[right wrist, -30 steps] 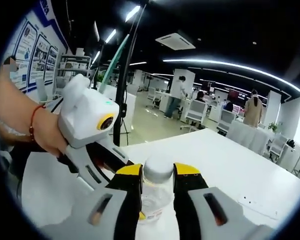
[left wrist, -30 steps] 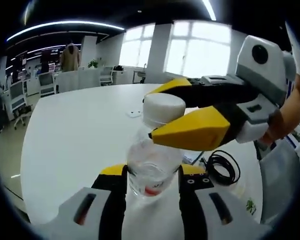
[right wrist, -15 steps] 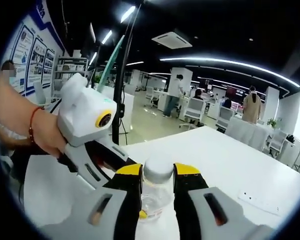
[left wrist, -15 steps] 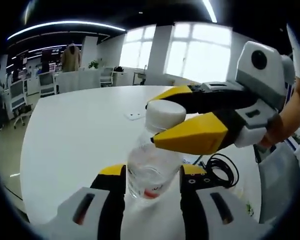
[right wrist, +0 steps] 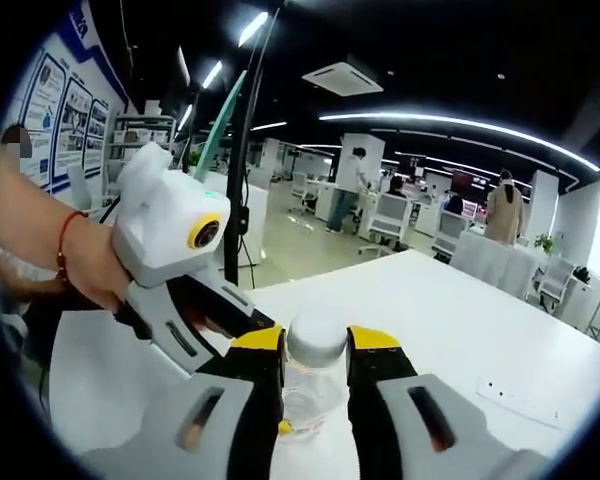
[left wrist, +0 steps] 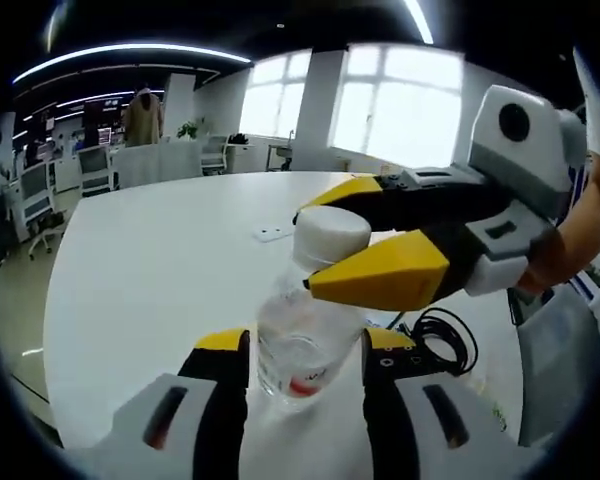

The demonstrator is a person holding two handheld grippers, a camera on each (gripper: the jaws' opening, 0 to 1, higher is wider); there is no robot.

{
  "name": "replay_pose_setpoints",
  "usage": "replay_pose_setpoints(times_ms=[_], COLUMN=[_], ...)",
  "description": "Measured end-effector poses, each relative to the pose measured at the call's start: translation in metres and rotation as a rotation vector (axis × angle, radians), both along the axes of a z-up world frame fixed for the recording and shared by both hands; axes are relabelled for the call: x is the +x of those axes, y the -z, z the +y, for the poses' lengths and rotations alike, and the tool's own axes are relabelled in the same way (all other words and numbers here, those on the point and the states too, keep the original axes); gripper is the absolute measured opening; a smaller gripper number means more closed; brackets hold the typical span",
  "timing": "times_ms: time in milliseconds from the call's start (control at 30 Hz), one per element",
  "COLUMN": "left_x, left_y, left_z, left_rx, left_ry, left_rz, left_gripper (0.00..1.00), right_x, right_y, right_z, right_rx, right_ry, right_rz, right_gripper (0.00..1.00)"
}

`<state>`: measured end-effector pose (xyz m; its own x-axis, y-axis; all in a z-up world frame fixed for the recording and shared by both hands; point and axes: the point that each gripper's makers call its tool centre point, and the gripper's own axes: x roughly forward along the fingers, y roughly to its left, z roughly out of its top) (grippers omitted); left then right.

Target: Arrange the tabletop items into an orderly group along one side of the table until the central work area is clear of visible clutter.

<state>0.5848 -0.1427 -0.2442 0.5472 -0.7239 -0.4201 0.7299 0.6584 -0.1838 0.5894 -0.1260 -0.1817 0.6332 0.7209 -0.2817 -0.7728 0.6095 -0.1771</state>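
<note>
- A clear plastic bottle with a white cap is standing upright on the white table, close to the edge nearest the person, and both grippers are working on it at once.
- In the left gripper view, the left gripper is clamping the bottle's lower body between its two yellow-tipped jaws, which are pressing against the clear wall on either side; a small red mark is showing on the bottle low between them.
- In the same view, the right gripper is reaching in from the right and is closing its long yellow jaws on the white cap, one jaw behind the cap and one in front of it.
- In the right gripper view, the right gripper is gripping the cap between its own jaws, with the clear bottle hanging into sight below them.
- There too, the left gripper is coming in from the left, and a hand with a red string on the wrist is holding its white body.
- A coiled black cable is lying on the table just to the right of the bottle, and a small white flat item is lying farther out on the tabletop.
- Beyond the table, an open office with desks and chairs is stretching away, bright windows are glowing, and several people are standing in the distance.
</note>
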Motion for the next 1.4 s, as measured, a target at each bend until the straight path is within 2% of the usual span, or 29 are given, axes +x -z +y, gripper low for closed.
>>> replay_pose_setpoints(times_ms=[533,1000,1400], left_x=[-0.003,-0.008,-0.019], left_y=[-0.003,-0.007,-0.014], left_z=[0.001,0.001,0.007], left_rx=[0.0,-0.002,-0.006], left_ry=[-0.008,-0.013,-0.036], left_rz=[0.001,0.004,0.014], left_gripper=[0.48,0.53,0.59], right_x=[0.0,-0.001,-0.011], right_y=[0.0,-0.005,-0.003], right_z=[-0.005,-0.02,-0.036], right_rx=[0.011,0.022,0.006], right_ry=[0.004,-0.004,-0.03], right_rz=[0.022,0.057,0.108], right_gripper=[0.28,0.43,0.54])
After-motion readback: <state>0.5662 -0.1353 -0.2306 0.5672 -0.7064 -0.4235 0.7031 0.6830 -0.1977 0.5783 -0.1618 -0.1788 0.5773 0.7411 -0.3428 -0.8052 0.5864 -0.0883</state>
